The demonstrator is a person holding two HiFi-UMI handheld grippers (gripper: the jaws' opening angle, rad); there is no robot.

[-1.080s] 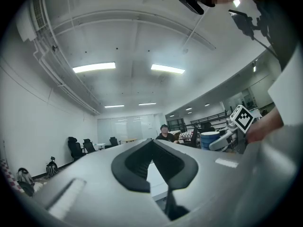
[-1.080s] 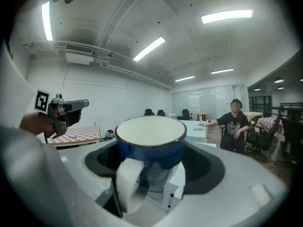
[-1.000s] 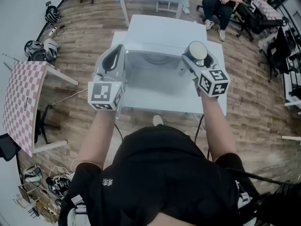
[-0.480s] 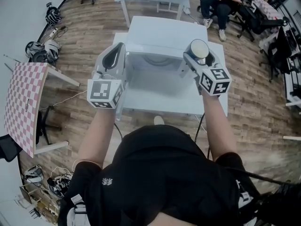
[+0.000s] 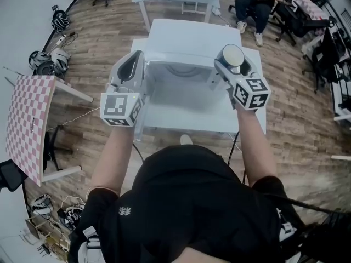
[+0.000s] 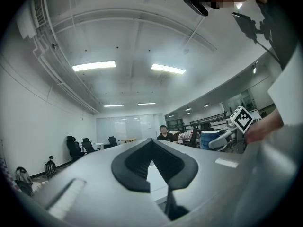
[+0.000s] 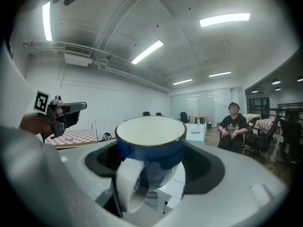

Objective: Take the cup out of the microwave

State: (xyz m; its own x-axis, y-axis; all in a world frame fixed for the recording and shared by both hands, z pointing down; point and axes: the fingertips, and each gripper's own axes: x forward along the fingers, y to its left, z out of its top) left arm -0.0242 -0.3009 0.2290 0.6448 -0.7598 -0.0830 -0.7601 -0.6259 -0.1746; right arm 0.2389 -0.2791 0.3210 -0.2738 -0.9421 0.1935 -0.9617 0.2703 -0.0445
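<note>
Over right edge of white microwave (image 5: 184, 37), right gripper (image 7: 150, 137) clamped on upright blue cup (image 7: 151, 151), white handle, left gripper (image 6: 152, 144) jaws closed, empty

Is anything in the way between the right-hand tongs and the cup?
Nothing visible. The right tongs are shut on the blue cup itself, holding it upright by its sides. In the head view it is outside the white microwave's opening.
</note>
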